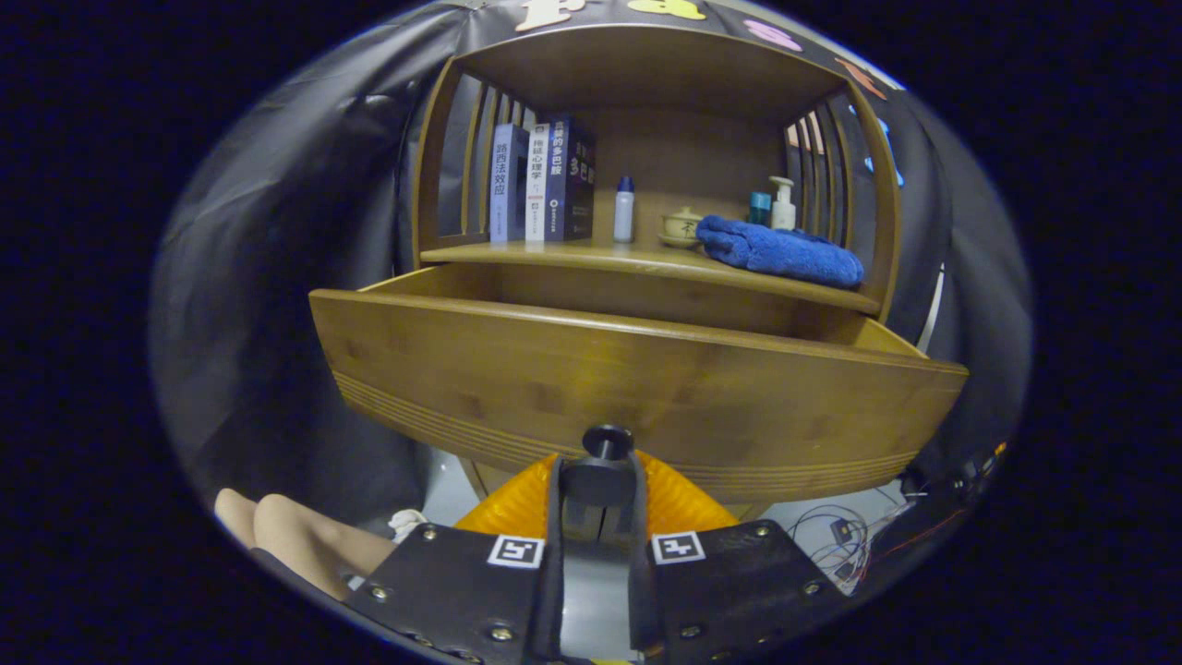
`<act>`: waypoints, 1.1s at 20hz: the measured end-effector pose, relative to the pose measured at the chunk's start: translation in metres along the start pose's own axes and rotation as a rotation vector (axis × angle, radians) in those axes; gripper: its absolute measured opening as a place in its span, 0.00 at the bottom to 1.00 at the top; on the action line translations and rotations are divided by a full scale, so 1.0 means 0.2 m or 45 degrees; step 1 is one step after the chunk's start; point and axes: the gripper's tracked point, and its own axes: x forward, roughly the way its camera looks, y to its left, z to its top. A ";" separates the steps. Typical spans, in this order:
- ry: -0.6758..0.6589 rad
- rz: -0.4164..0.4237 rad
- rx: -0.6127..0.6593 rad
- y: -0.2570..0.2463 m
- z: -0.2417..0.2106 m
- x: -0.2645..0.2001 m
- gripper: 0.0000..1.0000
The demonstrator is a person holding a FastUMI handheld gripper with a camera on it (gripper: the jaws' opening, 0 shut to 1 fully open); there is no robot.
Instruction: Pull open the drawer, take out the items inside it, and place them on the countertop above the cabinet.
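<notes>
both fingers (598,517) are being pressed onto the small dark round knob (605,441) so the curved wooden drawer (637,383) is being drawn out beneath the countertop (554,256), where a folded blue towel (780,249) is lying; its contents are probably being hidden by the tall front.

Books (540,182) stand left, towel (780,249) right, on countertop (591,259) above drawer (517,369).
</notes>
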 end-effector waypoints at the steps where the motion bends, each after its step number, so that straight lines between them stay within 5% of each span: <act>1: 0.017 0.013 0.010 0.01 -0.03 -0.03 0.28; 13: 0.045 0.065 -0.021 0.03 -0.11 -0.15 0.29; 17: 0.038 0.086 0.029 0.03 -0.09 -0.21 0.44; 22: -0.098 0.091 0.031 0.04 0.07 -0.33 0.46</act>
